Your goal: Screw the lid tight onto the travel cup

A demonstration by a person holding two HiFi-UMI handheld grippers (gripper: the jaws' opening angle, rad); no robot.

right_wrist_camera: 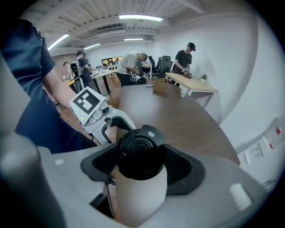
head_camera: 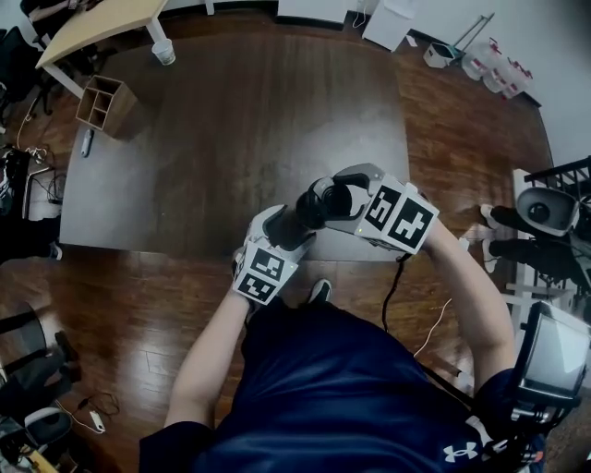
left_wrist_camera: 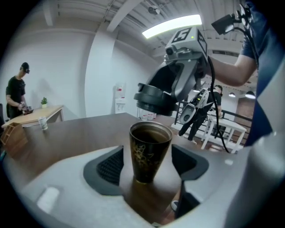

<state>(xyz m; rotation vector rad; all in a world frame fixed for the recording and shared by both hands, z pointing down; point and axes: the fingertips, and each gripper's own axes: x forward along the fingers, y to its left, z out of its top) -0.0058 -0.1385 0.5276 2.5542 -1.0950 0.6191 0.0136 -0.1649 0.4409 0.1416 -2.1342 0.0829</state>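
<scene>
A dark travel cup (left_wrist_camera: 149,151) with a gold pattern stands upright and uncovered on the brown table (head_camera: 231,139), close to its front edge. My left gripper (left_wrist_camera: 149,164) is open around the cup, with a gap on each side between its pads and the cup wall. Just above and beyond the cup hangs the black lid (left_wrist_camera: 153,100). My right gripper (right_wrist_camera: 142,167) is shut on that lid (right_wrist_camera: 140,151), and a pale rounded part shows under it that I cannot identify. In the head view both grippers meet at the table edge, the right (head_camera: 337,199) over the left (head_camera: 277,242).
A wooden organiser box (head_camera: 104,103) stands at the table's far left, with a paper cup (head_camera: 164,54) beyond it beside a light wooden desk (head_camera: 92,23). Several people work at desks in the background. White furniture and cables stand to the right of the table.
</scene>
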